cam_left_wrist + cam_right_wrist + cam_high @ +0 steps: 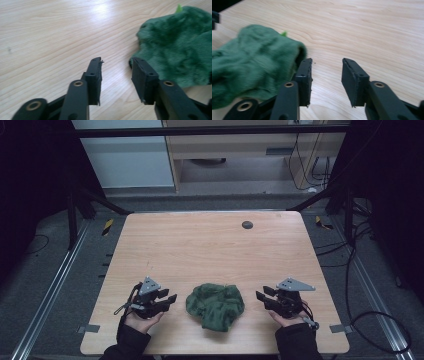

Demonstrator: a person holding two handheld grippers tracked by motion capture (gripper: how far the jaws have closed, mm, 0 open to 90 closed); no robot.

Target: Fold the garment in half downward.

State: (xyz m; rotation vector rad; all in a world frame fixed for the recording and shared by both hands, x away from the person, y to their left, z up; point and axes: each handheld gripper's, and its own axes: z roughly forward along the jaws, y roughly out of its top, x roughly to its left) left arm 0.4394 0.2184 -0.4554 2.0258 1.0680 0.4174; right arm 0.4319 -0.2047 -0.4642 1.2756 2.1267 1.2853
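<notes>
The green cloth [216, 306] lies crumpled near the front edge of the wooden counter [210, 245], between the two claws, and neither one grips it. The left claw [171, 298] is held just beside the cloth's left side with its jaws spread, nothing between them; in the left gripper view [116, 71] the gap shows bare wood, and the cloth [175, 45] sits close by the right jaw, though whether they touch cannot be told. The right claw [261, 296] is held near the cloth's right side, jaws likewise spread and empty; in the right gripper view [327, 72] the cloth [254, 62] bunches up beside the left jaw. A small bright green tag [179, 8] pokes from the cloth, with no readable writing. Farther back on the counter sits a small dark round disc [247, 224].
</notes>
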